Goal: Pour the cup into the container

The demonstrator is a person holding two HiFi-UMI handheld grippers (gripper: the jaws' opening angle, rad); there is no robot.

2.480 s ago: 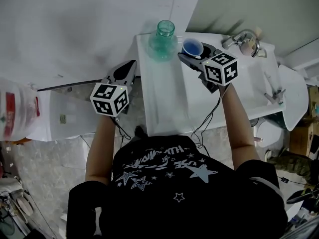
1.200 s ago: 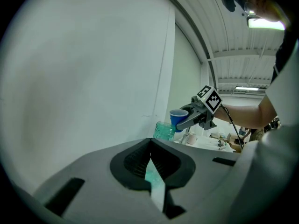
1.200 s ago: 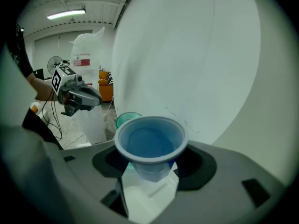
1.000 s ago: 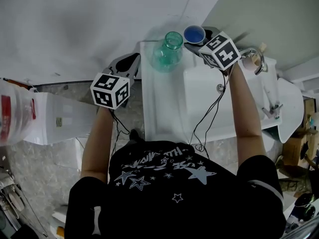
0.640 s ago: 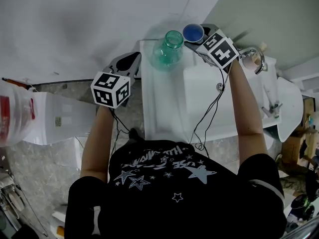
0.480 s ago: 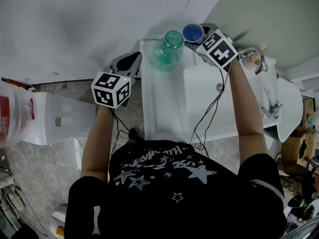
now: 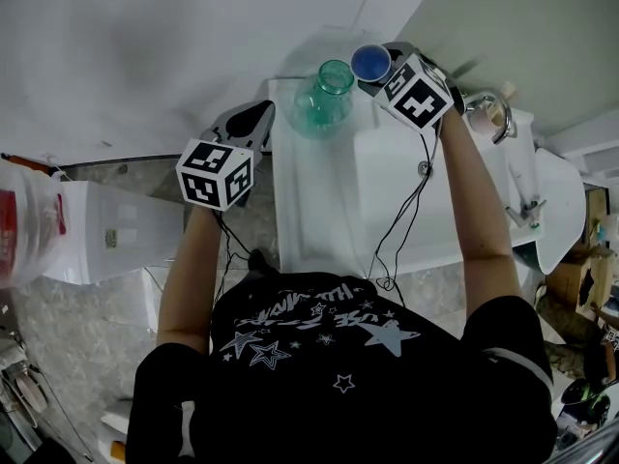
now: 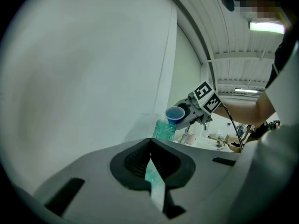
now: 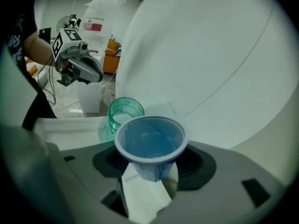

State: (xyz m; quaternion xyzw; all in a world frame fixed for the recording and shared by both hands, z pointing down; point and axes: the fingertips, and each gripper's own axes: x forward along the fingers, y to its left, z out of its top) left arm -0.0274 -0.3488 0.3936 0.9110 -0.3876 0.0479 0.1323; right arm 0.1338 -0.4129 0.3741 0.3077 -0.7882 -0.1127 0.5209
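The blue cup [image 9: 150,141], tipped, hangs beside the green jar's [image 7: 324,100] mouth at the washstand's [image 7: 319,211] far left corner. The right gripper [image 9: 150,174] pinches its base, half spread; the left gripper [image 8: 150,146] has its jaws together, empty.

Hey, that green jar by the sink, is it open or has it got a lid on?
Open. The right gripper view looks into the mouth of the green jar; no lid sits on its rim.

Right gripper [image 7: 371,65] held high ahead, jaws clamped; left gripper [image 7: 250,121] lower, jaws together
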